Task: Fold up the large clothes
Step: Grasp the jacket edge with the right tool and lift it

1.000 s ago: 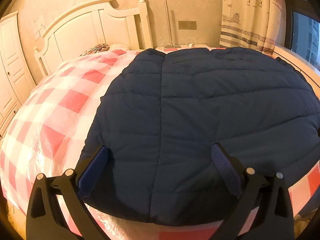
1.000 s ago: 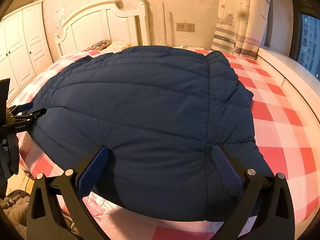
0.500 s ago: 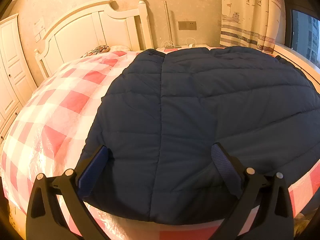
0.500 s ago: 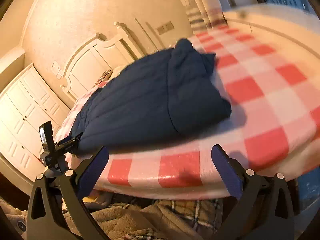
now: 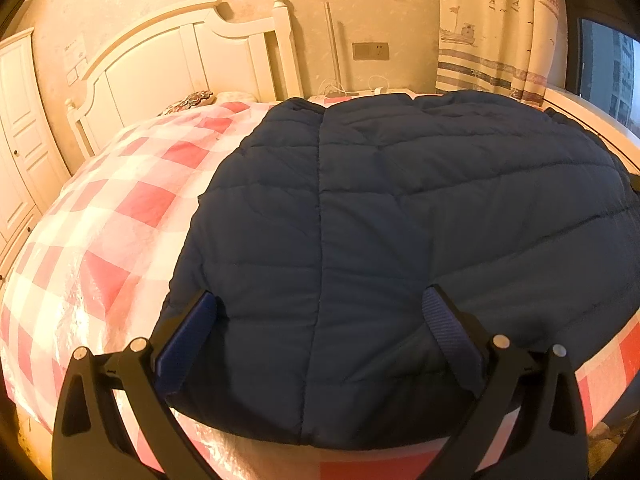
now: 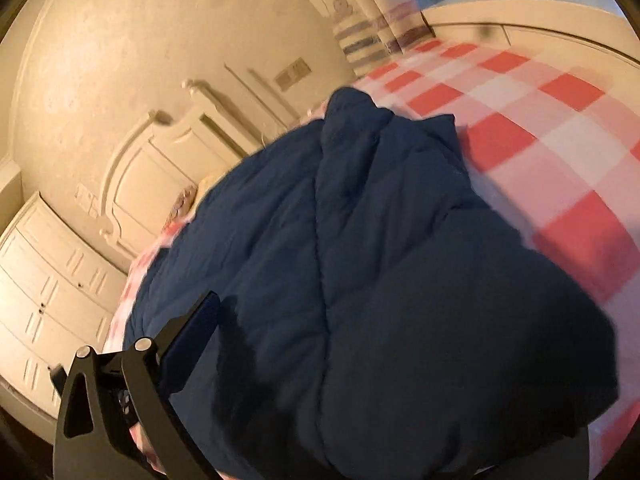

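Note:
A large navy quilted jacket (image 5: 400,220) lies spread flat on the red-and-white checked bed (image 5: 120,208). My left gripper (image 5: 320,320) is open, its fingers straddling the jacket's near hem just above the cloth. In the right wrist view the camera is rolled to the side and the picture is blurred. The jacket (image 6: 380,280) fills that view. Only the left finger (image 6: 192,328) of my right gripper shows, over the jacket; the other finger is hidden behind the cloth.
A white headboard (image 5: 192,64) stands at the far end, with a pillow (image 5: 196,98) below it. White wardrobe doors (image 5: 16,152) are on the left. Curtains (image 5: 492,28) and a window ledge (image 5: 592,116) are on the right.
My right gripper swung out past the bed's corner, rolled sideways, then came back in close over the jacket's right side. My left gripper has stayed put over the hem.

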